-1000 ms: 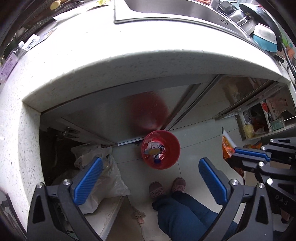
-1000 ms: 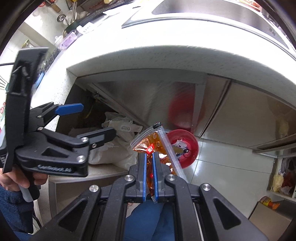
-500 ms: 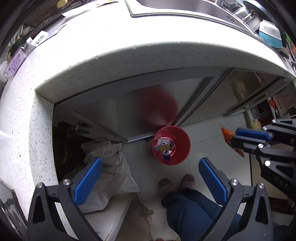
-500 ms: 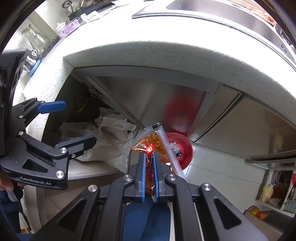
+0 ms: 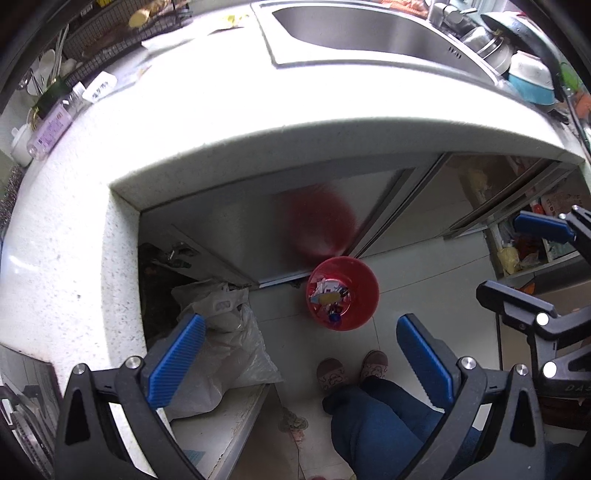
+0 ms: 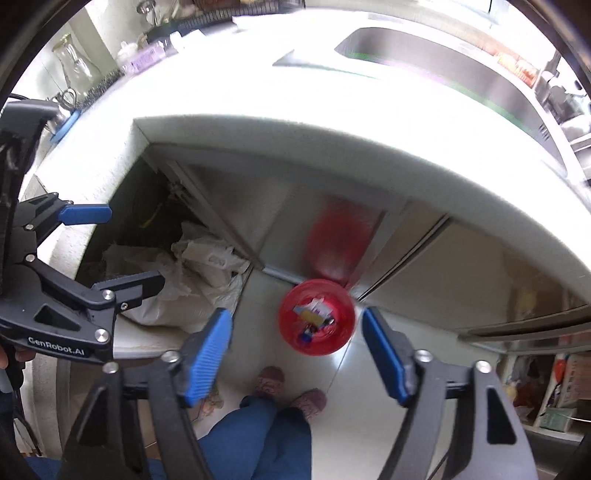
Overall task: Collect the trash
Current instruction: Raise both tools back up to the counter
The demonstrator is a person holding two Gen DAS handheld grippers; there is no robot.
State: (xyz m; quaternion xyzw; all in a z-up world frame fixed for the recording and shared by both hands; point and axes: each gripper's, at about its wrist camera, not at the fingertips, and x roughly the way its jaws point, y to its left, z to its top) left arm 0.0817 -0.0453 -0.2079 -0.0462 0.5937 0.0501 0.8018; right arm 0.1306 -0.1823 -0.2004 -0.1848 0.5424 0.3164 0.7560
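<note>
A red trash bin [image 5: 342,292] stands on the tiled floor against the steel cabinet fronts, with several wrappers inside; it also shows in the right wrist view [image 6: 317,322]. My left gripper [image 5: 301,360] is open and empty, high above the floor in front of the bin. My right gripper [image 6: 297,341] is open and empty, high above the bin; it appears at the right edge of the left wrist view [image 5: 532,258]. The orange snack wrapper is not visible between its fingers.
A white speckled countertop [image 5: 207,122] with a steel sink [image 5: 369,29] runs above the cabinets. Crumpled white plastic bags [image 5: 221,332] lie on a low shelf at left. The person's legs and slippers [image 5: 351,373] stand just before the bin. Dishes [image 5: 528,74] sit right of the sink.
My right gripper was shut on an orange snack wrapper; it has opened and the wrapper is gone from its fingers. Both grippers have risen, showing more countertop.
</note>
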